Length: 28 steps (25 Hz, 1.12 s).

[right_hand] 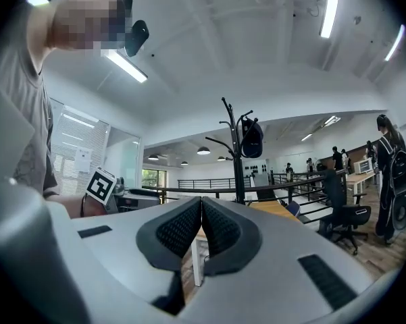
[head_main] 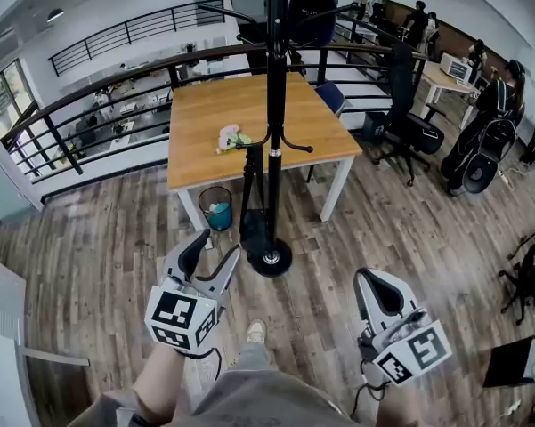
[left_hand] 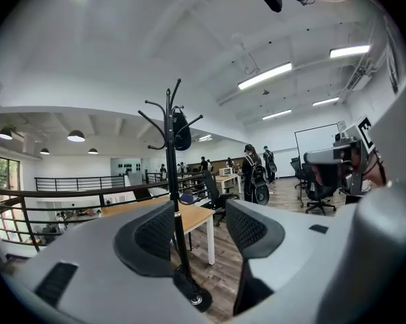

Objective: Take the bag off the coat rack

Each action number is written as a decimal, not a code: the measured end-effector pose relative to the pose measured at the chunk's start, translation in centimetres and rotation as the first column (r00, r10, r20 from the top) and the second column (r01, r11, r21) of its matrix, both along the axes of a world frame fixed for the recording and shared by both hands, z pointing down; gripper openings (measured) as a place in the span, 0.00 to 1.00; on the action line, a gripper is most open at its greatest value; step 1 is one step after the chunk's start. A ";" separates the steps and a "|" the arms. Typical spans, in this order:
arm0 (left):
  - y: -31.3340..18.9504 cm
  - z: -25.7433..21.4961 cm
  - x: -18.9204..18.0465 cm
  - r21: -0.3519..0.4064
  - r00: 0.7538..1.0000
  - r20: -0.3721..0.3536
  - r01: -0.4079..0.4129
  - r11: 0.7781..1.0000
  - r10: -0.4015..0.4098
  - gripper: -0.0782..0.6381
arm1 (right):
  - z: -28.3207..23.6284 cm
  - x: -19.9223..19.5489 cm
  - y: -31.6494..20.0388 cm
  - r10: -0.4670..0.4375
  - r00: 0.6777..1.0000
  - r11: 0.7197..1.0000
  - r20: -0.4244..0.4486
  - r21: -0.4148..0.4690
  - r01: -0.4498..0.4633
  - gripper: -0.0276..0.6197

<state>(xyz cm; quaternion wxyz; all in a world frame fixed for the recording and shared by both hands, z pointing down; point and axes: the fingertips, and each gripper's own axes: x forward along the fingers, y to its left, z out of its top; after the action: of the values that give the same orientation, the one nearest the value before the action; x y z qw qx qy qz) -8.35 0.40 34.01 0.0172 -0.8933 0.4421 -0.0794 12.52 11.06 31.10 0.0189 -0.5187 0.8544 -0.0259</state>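
Observation:
A black coat rack stands on the wooden floor in front of me, its round base close to my feet. A dark bag hangs from a hook near the rack's top, well above both grippers. My left gripper is low, just left of the base, open with nothing between its pads. In the left gripper view the pole shows through the gap of the left gripper, and the bag hangs high on it. My right gripper sits lower right, shut and empty; the bag shows far off.
A wooden table stands right behind the rack, with a small pale object on it. A small bin and a black tripod are under its front edge. A dark railing runs behind. An office chair and people are at the right.

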 end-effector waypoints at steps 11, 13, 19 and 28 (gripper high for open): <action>-15.6 3.2 -1.4 -0.031 1.000 0.009 -0.024 0.999 0.024 0.46 | 0.0 -3.0 -15.0 -0.035 0.999 0.999 0.000 -0.038 0.035 0.09; -18.3 4.2 -1.1 -0.038 0.999 0.020 -0.045 0.998 0.045 0.46 | 0.3 -3.4 -17.3 -0.036 0.999 0.998 0.004 -0.043 0.036 0.09; -24.6 7.7 0.0 -0.068 0.990 0.086 -0.106 0.992 0.112 0.46 | 1.6 -4.3 -22.6 -0.021 1.000 0.998 -0.008 -0.061 0.020 0.09; -30.8 13.1 1.8 -0.127 0.987 0.094 -0.121 0.984 0.134 0.46 | 4.0 -4.8 -27.8 -0.023 1.000 0.995 -0.010 -0.094 0.022 0.09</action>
<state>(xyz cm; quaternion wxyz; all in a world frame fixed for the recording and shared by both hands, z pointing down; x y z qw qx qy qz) -6.54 -30.43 47.07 -0.0096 -0.9139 0.3769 -0.1503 7.75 -16.71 35.13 -0.0104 -0.5096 0.8580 -0.0635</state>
